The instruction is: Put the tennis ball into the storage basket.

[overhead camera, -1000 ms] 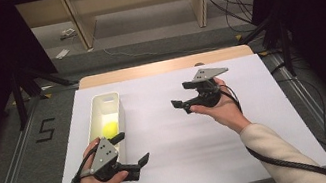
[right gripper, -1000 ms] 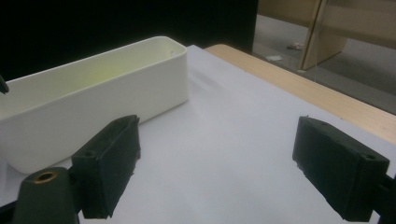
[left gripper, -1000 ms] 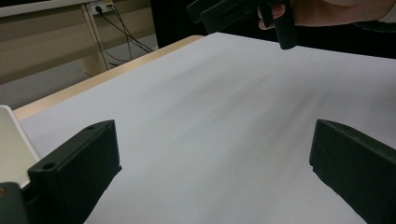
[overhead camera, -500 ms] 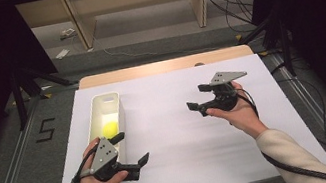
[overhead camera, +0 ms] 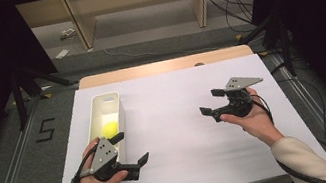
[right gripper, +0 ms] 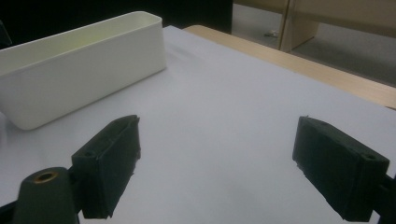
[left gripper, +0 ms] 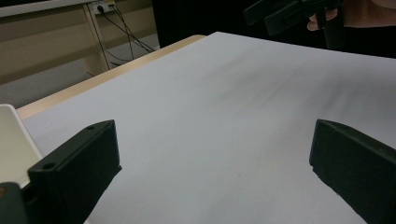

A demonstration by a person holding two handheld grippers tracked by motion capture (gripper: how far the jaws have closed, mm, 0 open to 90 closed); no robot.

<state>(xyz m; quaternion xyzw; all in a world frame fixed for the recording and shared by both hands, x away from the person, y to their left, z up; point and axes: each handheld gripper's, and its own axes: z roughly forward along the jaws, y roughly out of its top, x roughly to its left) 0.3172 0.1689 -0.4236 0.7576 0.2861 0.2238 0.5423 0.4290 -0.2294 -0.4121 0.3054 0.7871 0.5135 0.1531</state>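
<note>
Now both my tongs are released and empty. My right gripper (overhead camera: 214, 103) has pulled back to about four o'clock on the table, away from the middle where it hung a second ago, its jaws wide over bare sheet. My left gripper (overhead camera: 131, 150) hasn't moved at seven o'clock, jaws spread, just beside the bin (overhead camera: 95, 114). The yellow ball (overhead camera: 110, 129) lies inside that bin, at its near end, so I judge the drop done and my hands retreating. The bin is smooth white plastic, long with rounded corners; the white table cover (overhead camera: 185, 169) is matte and flat.
</note>
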